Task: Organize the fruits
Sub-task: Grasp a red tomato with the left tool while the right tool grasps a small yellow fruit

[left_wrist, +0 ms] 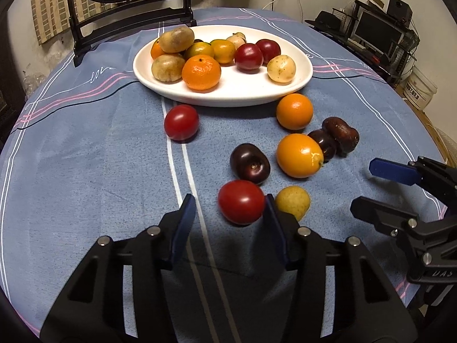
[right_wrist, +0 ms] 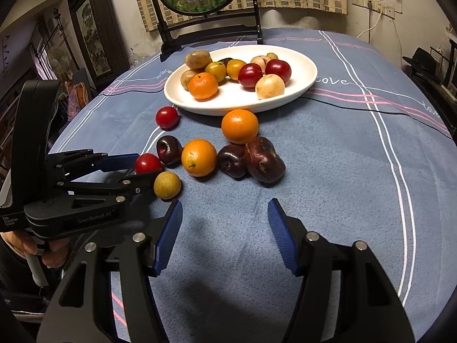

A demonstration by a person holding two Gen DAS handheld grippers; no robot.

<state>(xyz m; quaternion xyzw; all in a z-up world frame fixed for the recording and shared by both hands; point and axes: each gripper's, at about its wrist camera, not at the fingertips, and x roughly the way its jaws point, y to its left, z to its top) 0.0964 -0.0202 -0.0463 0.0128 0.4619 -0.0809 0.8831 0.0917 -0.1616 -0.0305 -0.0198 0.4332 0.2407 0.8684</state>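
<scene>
We have the left gripper set around the red fruit nearest us, well short of the plate, its right pad touching and a gap still on the left, so not yet gripped. Next, we judge, it must pinch gently and lift toward the plate, clear of the yellow fruit beside it. Our right gripper hangs half open and empty, also short of the plate.
</scene>
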